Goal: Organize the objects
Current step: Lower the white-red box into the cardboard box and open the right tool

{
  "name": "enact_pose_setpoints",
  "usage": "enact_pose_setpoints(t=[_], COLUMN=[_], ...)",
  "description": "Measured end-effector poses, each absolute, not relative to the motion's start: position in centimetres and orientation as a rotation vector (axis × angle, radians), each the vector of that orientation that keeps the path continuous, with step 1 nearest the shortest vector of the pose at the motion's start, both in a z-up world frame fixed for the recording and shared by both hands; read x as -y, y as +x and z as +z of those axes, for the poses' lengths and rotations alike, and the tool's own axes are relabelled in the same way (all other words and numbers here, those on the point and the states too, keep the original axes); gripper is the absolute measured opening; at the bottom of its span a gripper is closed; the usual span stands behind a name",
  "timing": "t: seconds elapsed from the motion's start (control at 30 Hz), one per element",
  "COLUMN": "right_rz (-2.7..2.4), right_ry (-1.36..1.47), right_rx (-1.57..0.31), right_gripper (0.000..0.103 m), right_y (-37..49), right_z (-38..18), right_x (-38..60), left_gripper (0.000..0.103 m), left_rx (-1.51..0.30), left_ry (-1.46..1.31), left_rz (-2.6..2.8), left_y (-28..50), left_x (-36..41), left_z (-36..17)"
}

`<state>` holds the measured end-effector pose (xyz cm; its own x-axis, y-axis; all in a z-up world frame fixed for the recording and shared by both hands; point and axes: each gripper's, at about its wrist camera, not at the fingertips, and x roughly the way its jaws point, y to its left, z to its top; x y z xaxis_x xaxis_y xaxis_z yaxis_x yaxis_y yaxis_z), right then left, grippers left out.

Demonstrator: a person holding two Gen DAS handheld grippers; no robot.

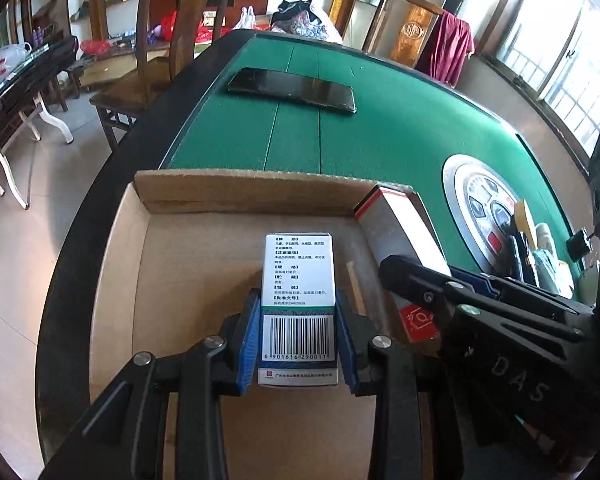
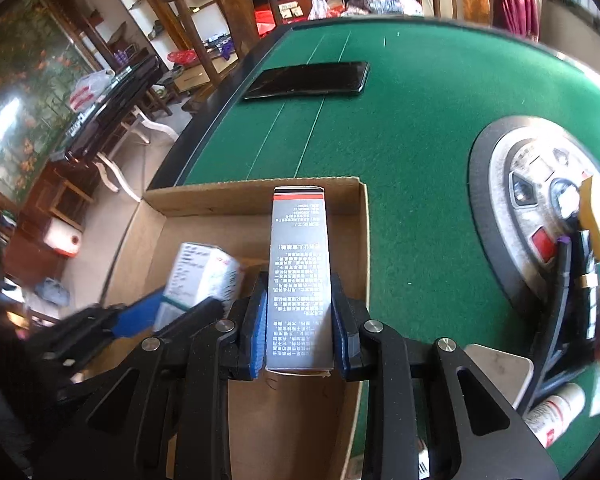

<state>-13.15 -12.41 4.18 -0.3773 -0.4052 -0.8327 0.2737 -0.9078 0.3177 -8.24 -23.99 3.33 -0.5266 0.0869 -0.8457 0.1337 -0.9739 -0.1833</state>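
Note:
A white medicine box [image 1: 298, 272] with a barcode is pinched between the blue pads of my left gripper [image 1: 299, 300], low over the floor of an open cardboard box [image 1: 240, 192]. Beside it to the right, my right gripper [image 2: 299, 284] is shut on a tall grey box [image 2: 299, 240] with a red band at its far end, held along the cardboard box's [image 2: 220, 196] right wall. The left wrist view shows that grey box [image 1: 396, 224] tilted, with the right gripper [image 1: 424, 280] around it. In the right wrist view the white box [image 2: 204, 276] and the left gripper [image 2: 172, 312] appear blurred at the left.
The cardboard box sits at the near edge of a green felt table [image 1: 400, 128]. A black phone [image 1: 292, 90] lies at the far side. A round metal panel [image 2: 540, 200] is set into the felt at right, with bottles and tubes [image 2: 580, 300] beside it. Wooden chairs [image 1: 148, 60] stand beyond.

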Motion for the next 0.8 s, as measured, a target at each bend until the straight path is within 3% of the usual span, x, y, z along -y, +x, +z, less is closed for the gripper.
enact_pose_setpoints(t=[0.53,0.8], right_rz=[-2.318,-2.310], right_ry=[1.484,1.503], right_rx=[0.163,0.141], right_gripper=[0.028,0.028], right_y=[-15.1,-15.0], right_z=[3.2,3.5], right_x=[13.1,13.1], left_gripper=[0.035,0.049], left_rx=[-0.351,-0.424], left_ry=[1.484,1.486], left_rz=[-2.701,-2.697], left_y=[-8.8,-8.6], left_x=[23.9,24.5], left_z=[3.1,3.4])
